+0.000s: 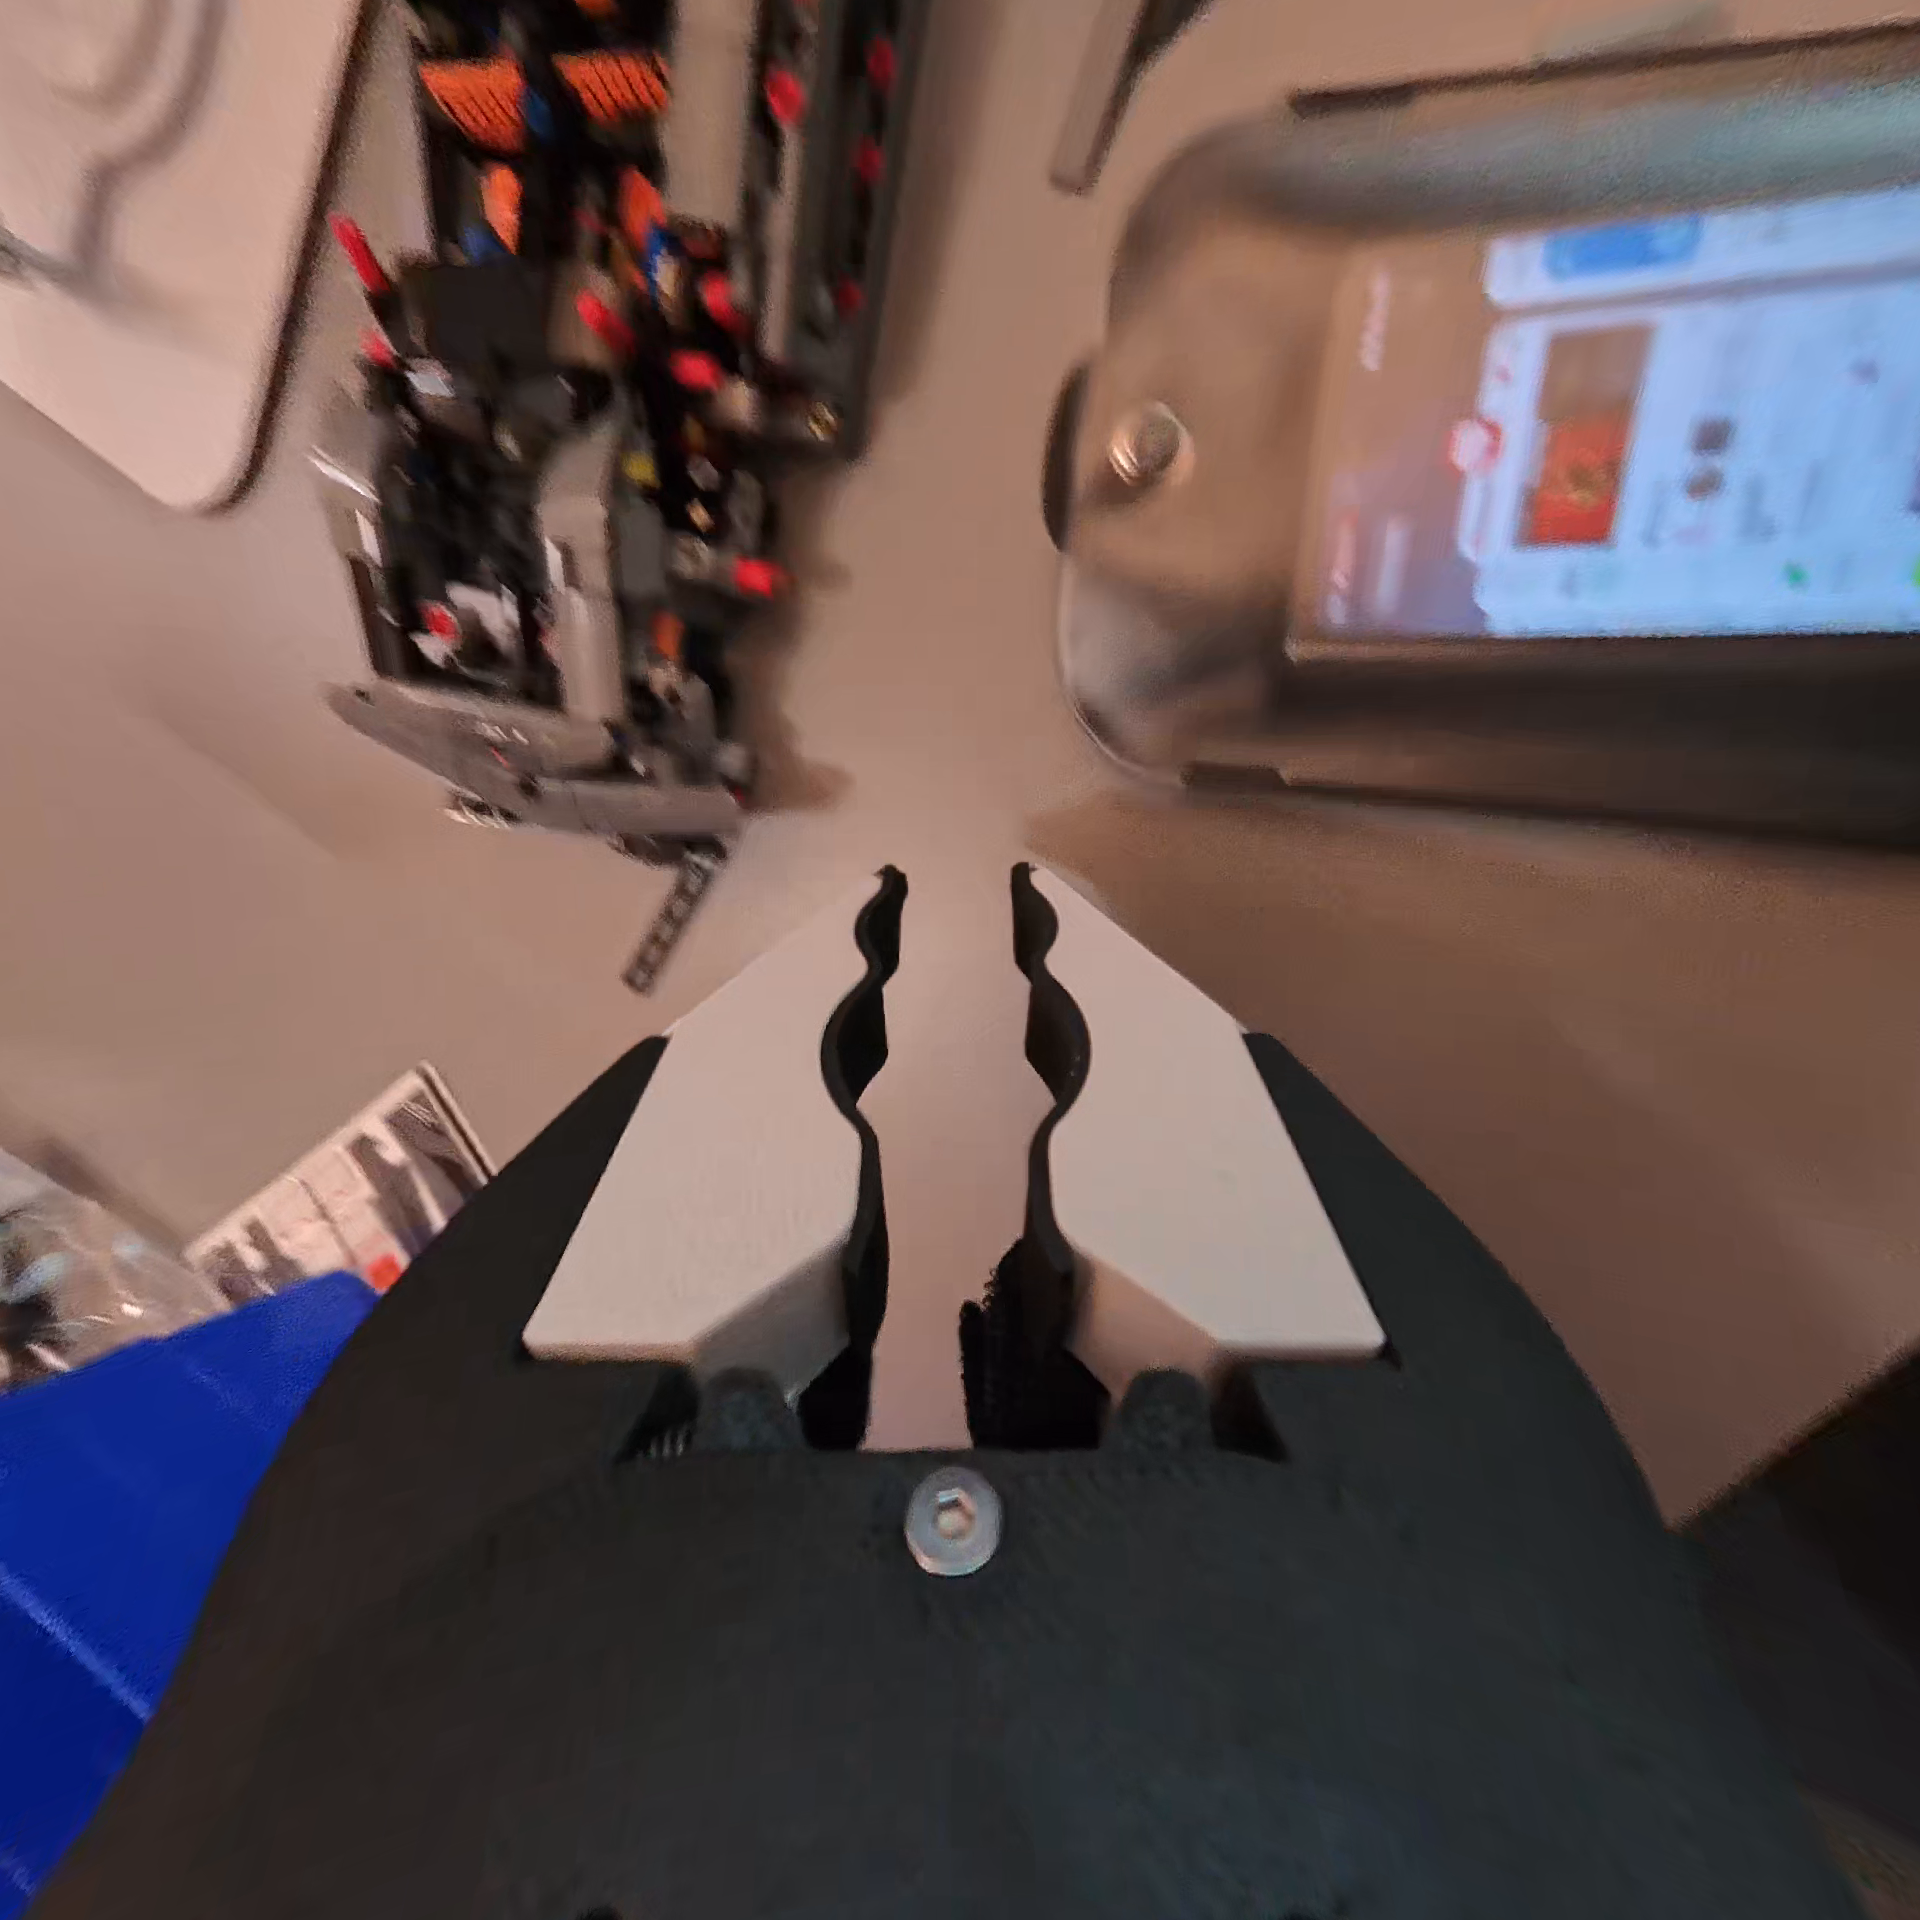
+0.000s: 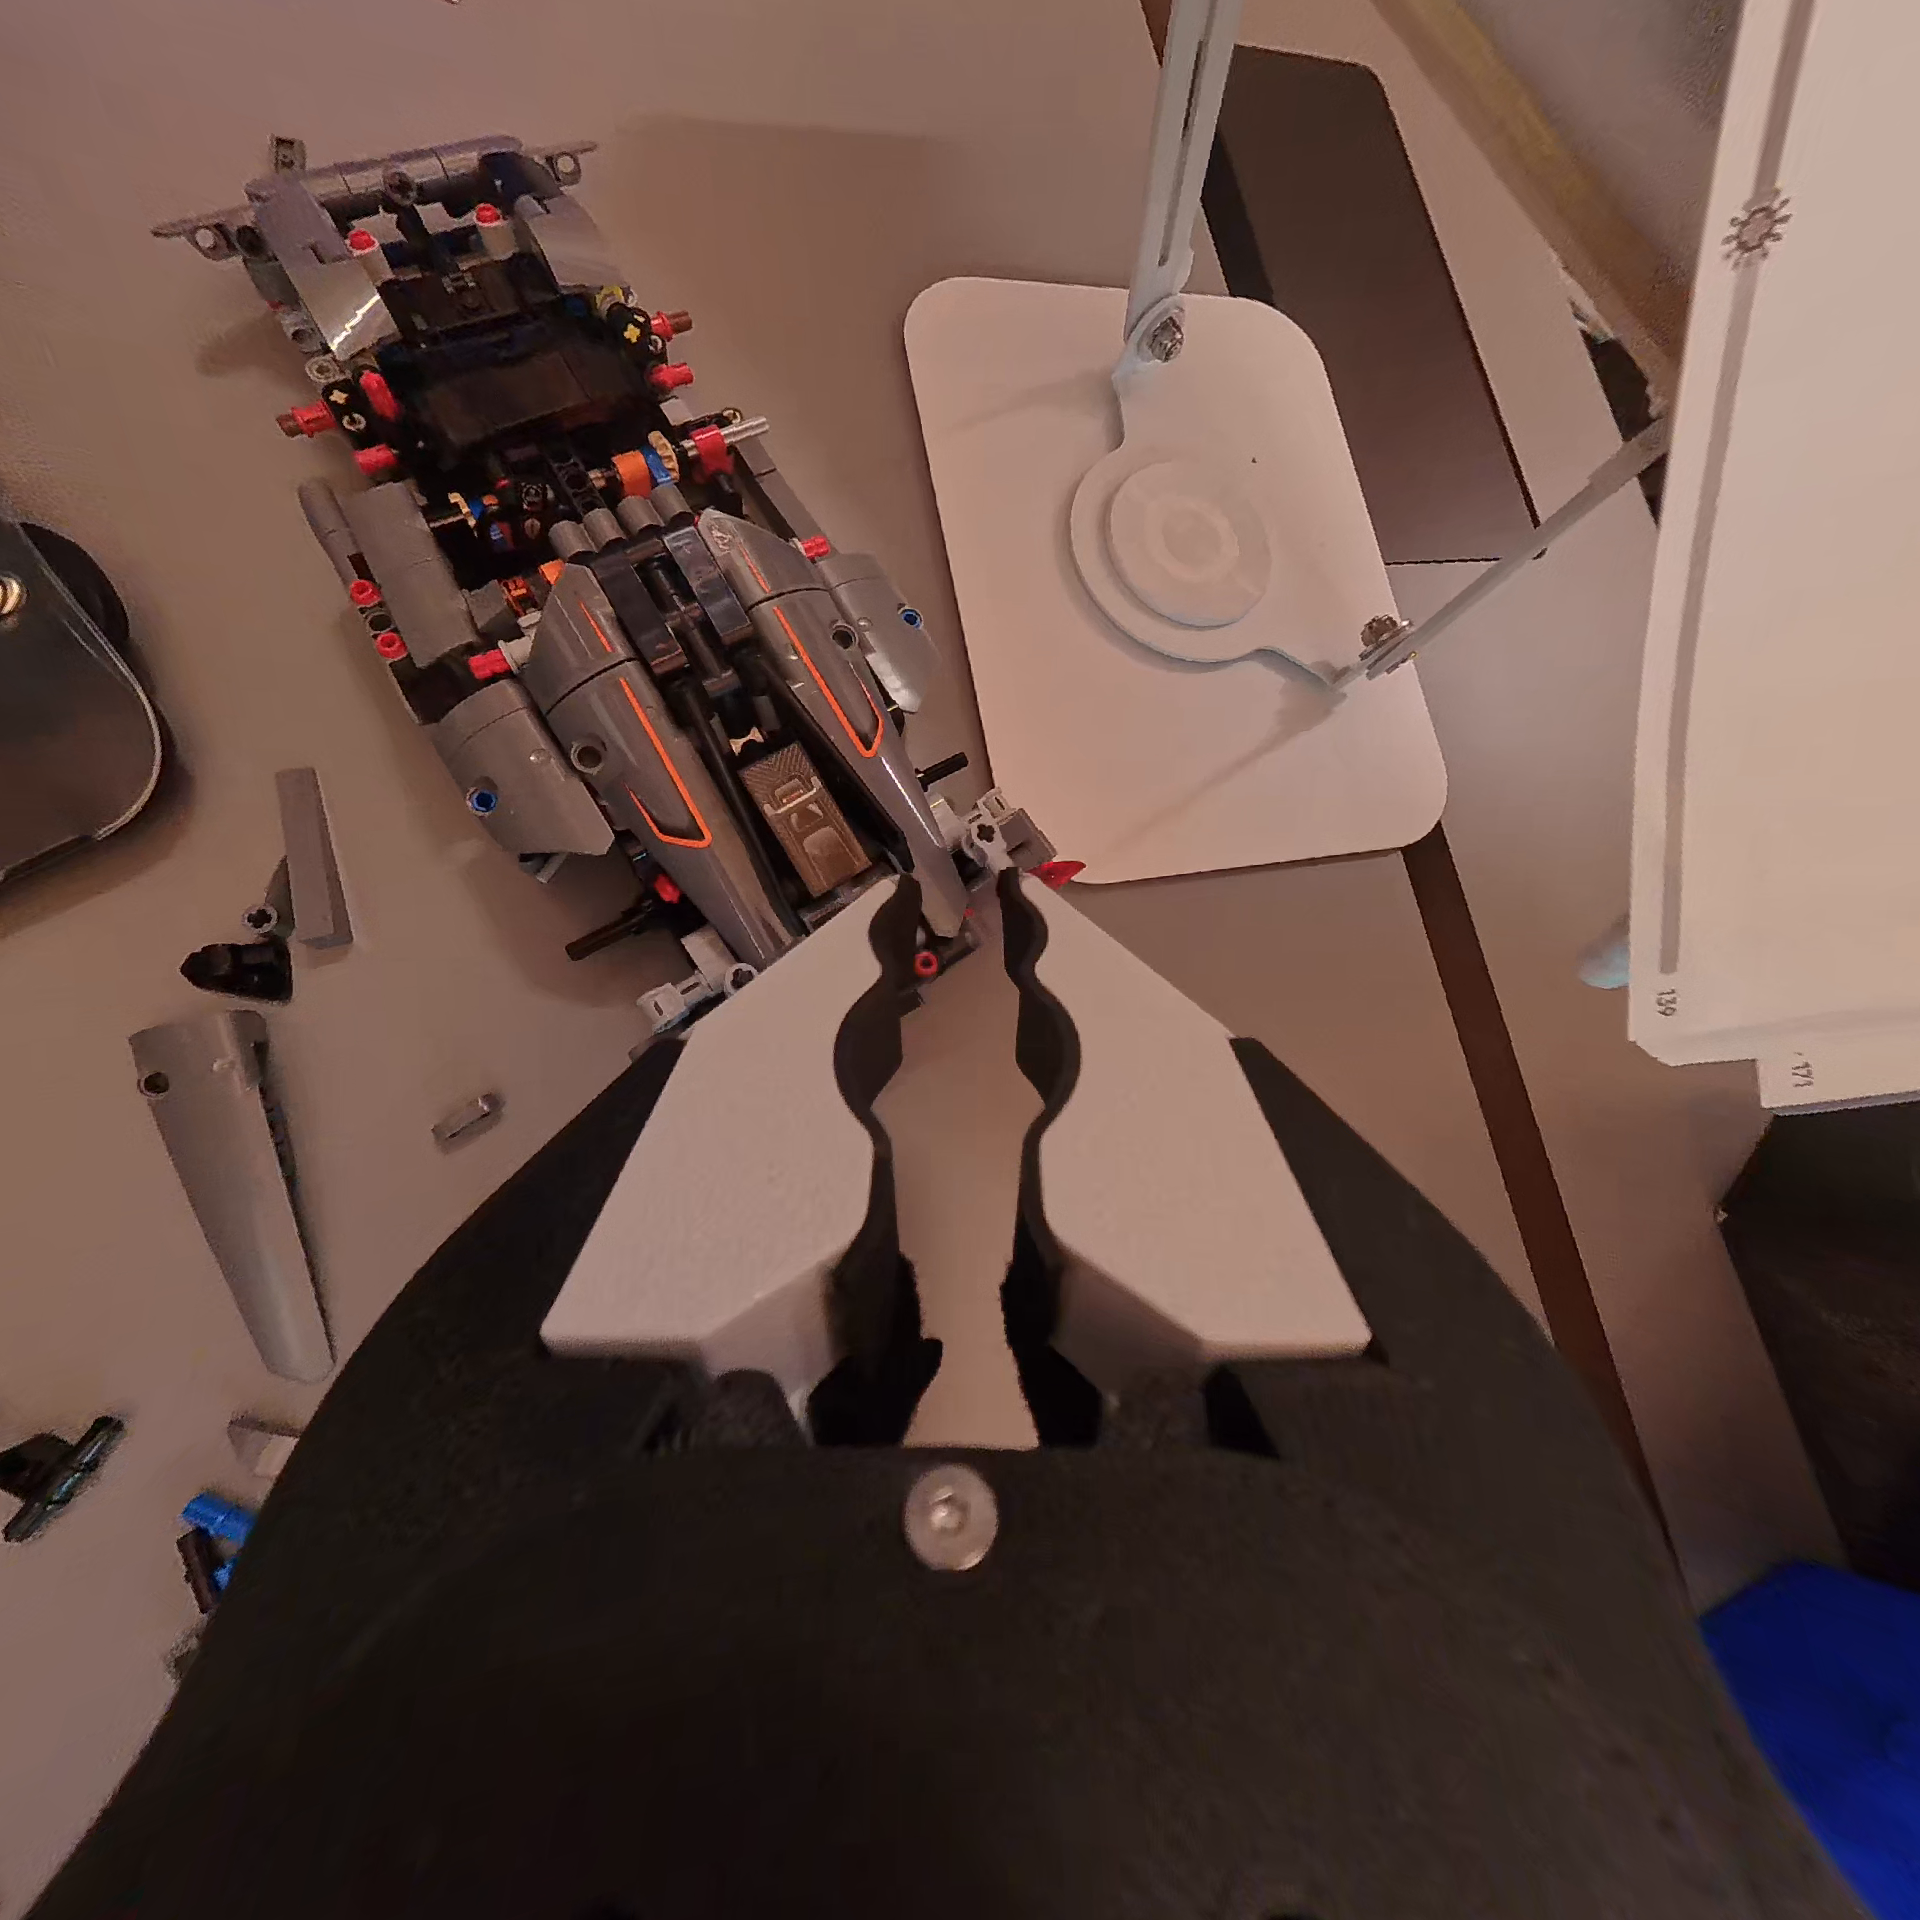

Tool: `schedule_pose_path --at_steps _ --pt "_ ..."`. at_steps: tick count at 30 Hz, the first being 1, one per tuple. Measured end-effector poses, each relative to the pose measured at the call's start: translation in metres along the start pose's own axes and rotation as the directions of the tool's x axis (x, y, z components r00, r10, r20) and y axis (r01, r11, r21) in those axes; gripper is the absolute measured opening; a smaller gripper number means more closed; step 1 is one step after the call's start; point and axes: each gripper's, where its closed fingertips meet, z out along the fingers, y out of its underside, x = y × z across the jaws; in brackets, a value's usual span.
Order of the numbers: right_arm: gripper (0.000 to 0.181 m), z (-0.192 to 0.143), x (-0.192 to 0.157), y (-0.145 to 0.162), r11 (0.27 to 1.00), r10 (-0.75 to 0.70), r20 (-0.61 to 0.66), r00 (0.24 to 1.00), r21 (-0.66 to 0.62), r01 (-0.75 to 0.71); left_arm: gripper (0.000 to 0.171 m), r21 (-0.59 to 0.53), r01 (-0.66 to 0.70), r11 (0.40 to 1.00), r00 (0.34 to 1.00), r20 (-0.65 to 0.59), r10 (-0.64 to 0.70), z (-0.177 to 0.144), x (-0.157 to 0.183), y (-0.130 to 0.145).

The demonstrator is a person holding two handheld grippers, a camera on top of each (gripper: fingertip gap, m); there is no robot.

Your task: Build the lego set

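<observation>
The part-built grey and black lego car (image 2: 582,582) with orange stripes and red pins lies on the beige table. My right gripper (image 2: 956,883) is open, and its tips straddle the pointed grey panel end (image 2: 940,883) at the car's near end. Whether the pads touch it is unclear. My left gripper (image 1: 956,883) is open and empty, held over bare table. In the blurred left wrist view the car (image 1: 561,499) lies up and to the left of it.
Loose parts lie left of the car: a long grey panel (image 2: 234,1195), a grey beam (image 2: 312,857), a black piece (image 2: 239,971). A white lamp base (image 2: 1174,582), an open booklet (image 2: 1787,571), a screen on a stand (image 1: 1662,436) and a blue bin (image 1: 156,1507) surround the work area. Across from one pair of fingers to the other is roughly 30 centimeters.
</observation>
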Motion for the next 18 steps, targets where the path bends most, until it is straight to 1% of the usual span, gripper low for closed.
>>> schedule_pose_path --at_steps 2,6,8,10,14,15,18 --pt "0.014 0.001 -0.003 0.0 1.0 -0.006 0.004 1.0 -0.005 0.006 0.019 -0.029 0.017 0.999 1.0 -0.011 -0.017 -0.004 0.009 0.017" --pt "0.014 0.001 -0.006 0.0 1.0 -0.013 0.008 1.0 -0.008 0.013 0.02 -0.079 0.052 0.995 0.994 -0.093 -0.059 -0.009 0.035 0.048" --pt "0.014 0.0 -0.007 -0.001 1.0 -0.013 0.009 1.0 -0.007 0.013 0.024 -0.089 0.087 0.992 0.983 -0.154 -0.1 -0.016 0.05 0.059" --pt "0.014 0.0 -0.006 0.0 1.0 -0.009 0.01 1.0 -0.006 0.009 0.025 -0.098 0.097 0.99 0.98 -0.165 -0.112 -0.022 0.059 0.069" --pt "0.015 0.002 -0.006 0.003 1.0 0.003 0.02 1.0 -0.013 -0.003 0.029 -0.121 0.112 0.986 0.974 -0.183 -0.133 -0.029 0.072 0.082" --pt "0.015 0.003 -0.007 0.003 1.0 0.003 0.02 1.0 -0.017 -0.003 0.031 -0.106 0.122 0.987 0.976 -0.171 -0.139 -0.029 0.071 0.081" --pt "0.016 0.002 -0.009 0.003 1.0 0.001 0.021 1.0 -0.018 -0.001 0.03 -0.055 0.149 0.987 0.978 -0.137 -0.155 -0.029 0.065 0.076"
